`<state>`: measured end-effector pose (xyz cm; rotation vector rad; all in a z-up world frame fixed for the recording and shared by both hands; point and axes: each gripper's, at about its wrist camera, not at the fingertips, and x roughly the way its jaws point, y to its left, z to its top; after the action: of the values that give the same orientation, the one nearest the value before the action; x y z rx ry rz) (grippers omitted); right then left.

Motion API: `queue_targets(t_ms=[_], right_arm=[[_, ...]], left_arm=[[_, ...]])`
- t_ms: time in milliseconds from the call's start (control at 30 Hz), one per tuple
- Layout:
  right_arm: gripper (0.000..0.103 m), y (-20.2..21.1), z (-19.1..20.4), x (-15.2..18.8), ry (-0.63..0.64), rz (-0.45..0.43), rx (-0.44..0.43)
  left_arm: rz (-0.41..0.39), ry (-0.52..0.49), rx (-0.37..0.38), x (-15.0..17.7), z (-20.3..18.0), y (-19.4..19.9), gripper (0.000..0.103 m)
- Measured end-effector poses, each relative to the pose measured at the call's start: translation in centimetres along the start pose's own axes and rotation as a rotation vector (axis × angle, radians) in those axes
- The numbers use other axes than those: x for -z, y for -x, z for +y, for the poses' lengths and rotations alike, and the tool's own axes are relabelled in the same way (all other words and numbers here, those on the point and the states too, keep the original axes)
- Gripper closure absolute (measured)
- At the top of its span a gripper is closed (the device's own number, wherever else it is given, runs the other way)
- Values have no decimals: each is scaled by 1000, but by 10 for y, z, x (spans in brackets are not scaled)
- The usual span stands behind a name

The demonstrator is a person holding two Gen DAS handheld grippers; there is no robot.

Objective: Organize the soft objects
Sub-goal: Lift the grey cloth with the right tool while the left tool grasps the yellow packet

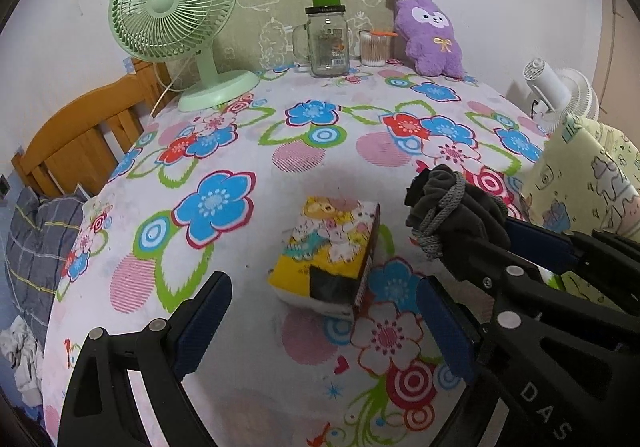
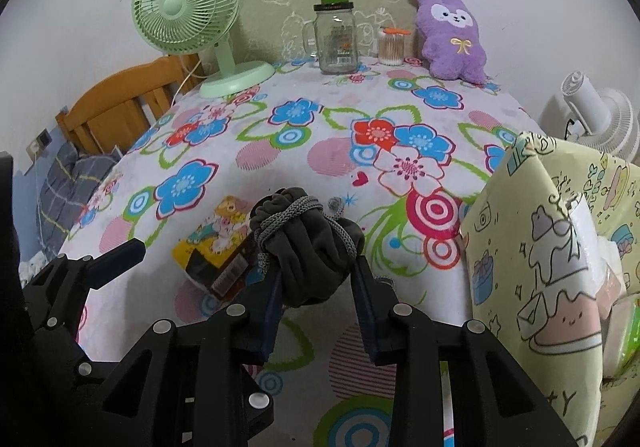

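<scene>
Right tool (image 2: 316, 267) clenched on a dark grey drawstring pouch (image 2: 308, 243), blue pads pressing both sides, grey cord wound round its bunched top. Pouch held above the flower-print desk (image 2: 340, 151), just in front of a yellow cartoon-print tissue pack (image 1: 328, 255) lying flat there. Left tool (image 1: 320, 323) released, jaws spread wide with nothing between them, hovering near the tissue pack. To the right, a pale yellow cartoon-print fabric bin (image 2: 540, 247). At the far edge: green fan (image 1: 176, 11), glass jar (image 1: 326, 39), purple plush (image 1: 432, 35).
</scene>
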<state>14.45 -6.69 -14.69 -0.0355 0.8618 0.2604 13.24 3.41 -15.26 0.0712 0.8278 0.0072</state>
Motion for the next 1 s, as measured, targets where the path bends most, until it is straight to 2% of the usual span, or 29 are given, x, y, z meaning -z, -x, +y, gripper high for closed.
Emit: queue_targets(t_ms=[433, 633, 700, 1000], right_arm=[[67, -13, -5, -15, -53, -12, 43], [67, -22, -6, -16, -65, 12, 44], [67, -24, -7, -16, -69, 18, 44], [67, -30, -6, -16, -69, 42, 42]], left_arm=[[-6, -14, 3, -19, 0, -18, 9], [35, 1, 17, -20, 2, -31, 21], [43, 5, 19, -19, 3, -34, 22], [76, 29, 51, -17, 3, -42, 47]])
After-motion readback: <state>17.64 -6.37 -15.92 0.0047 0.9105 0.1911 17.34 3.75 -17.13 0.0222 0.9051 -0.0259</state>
